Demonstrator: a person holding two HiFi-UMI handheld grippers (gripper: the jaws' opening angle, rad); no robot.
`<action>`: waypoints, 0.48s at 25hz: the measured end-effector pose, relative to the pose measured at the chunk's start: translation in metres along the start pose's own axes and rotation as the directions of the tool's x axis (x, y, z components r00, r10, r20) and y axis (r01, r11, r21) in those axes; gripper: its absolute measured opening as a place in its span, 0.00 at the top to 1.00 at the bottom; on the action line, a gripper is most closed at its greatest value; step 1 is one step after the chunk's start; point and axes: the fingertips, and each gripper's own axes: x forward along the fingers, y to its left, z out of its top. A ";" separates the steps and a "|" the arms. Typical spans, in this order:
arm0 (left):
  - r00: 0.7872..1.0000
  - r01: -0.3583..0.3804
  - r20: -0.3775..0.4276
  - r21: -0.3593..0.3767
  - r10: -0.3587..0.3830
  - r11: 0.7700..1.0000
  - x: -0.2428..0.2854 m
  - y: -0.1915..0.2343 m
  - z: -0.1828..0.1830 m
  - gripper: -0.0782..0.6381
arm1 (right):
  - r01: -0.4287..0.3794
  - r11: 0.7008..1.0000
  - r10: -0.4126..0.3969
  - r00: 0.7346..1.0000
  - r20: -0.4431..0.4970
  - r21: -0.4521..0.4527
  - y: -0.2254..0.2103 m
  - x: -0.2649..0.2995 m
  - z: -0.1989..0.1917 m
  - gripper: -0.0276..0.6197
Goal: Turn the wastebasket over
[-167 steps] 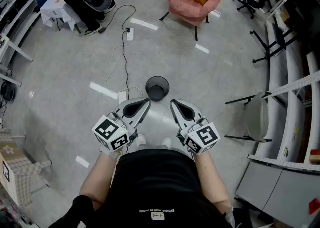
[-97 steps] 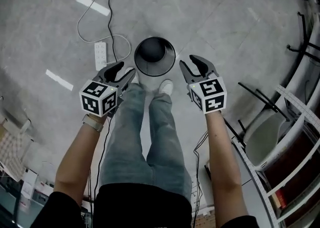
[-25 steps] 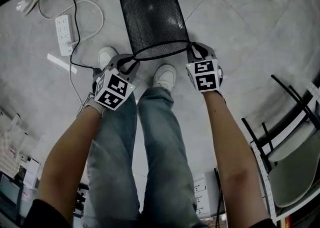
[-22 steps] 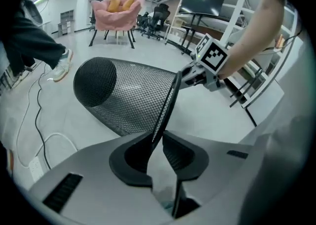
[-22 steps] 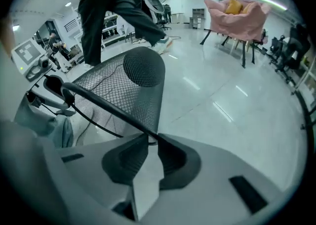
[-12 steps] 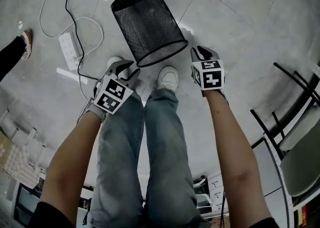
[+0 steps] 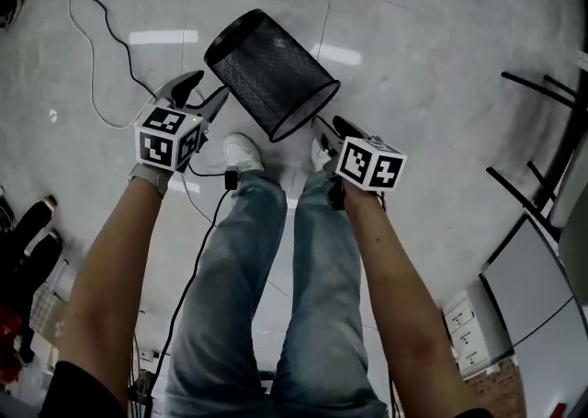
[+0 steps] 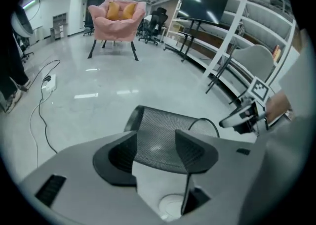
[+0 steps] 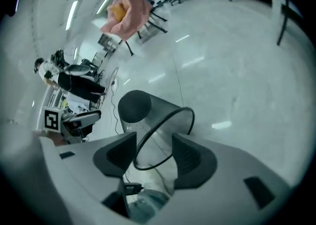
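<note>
Head view: black mesh wastebasket (image 7: 268, 69) tipped far over, closed base up and away, open rim low, toward the white shoes (image 7: 241, 151). Sits between the two grippers, over pale tiled floor (image 7: 441, 49). Cannot tell whether any part of it touches that floor.

Left gripper (image 7: 204, 87): hangs just beside the basket's wall near the base, marker cube (image 7: 168, 136) facing up. Jaws apart, just been opening. In the left gripper view, pinches nothing; mesh visible beyond the gap, pads clear of it.

Right gripper (image 7: 329, 128): sits at the rim, on the basket's lower right. Jaws wide apart, likewise just been opening. In the right gripper view, wire rim looping across the gap between the pads, not visibly pressed by either.

Also noted: black cable (image 7: 92, 39) snaking over the floor at left; pink armchair (image 8: 117, 14) far off in the left gripper view; jeans (image 7: 276, 269) filling the lower part of the head view.
</note>
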 end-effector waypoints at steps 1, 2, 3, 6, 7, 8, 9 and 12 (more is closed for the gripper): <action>1.000 0.006 0.006 -0.008 -0.006 1.000 0.004 0.012 0.011 0.55 | -0.009 0.999 0.009 1.000 0.011 0.046 0.007 0.000 -0.006 0.62; 1.000 0.016 0.011 -0.015 -0.016 1.000 0.010 0.021 0.021 0.52 | -0.017 0.996 0.015 1.000 0.024 0.086 0.012 0.001 -0.009 0.62; 1.000 0.029 0.013 -0.017 -0.029 0.999 0.018 0.029 0.029 0.51 | -0.025 0.992 0.020 0.999 0.037 0.122 0.016 0.002 -0.012 0.62; 0.997 0.075 0.001 -0.020 -0.075 0.997 0.043 0.044 0.042 0.48 | -0.039 0.980 0.029 0.998 0.055 0.197 0.027 0.011 -0.019 0.62; 0.996 0.094 -0.001 -0.027 -0.094 0.995 0.051 0.048 0.043 0.47 | -0.036 0.978 0.024 0.998 0.061 0.207 0.029 0.016 -0.020 0.62; 0.994 0.113 -0.004 -0.036 -0.113 0.993 0.059 0.050 0.044 0.46 | -0.028 0.977 0.014 0.998 0.067 0.212 0.031 0.020 -0.019 0.62; 0.991 0.130 -0.010 -0.045 -0.130 0.991 0.066 0.052 0.044 0.45 | -0.016 0.976 0.000 0.997 0.073 0.216 0.031 0.023 -0.018 0.62; 0.984 0.168 -0.047 -0.069 -0.171 0.983 0.086 0.056 0.040 0.44 | 0.019 0.971 -0.042 0.995 0.091 0.237 0.029 0.029 -0.016 0.62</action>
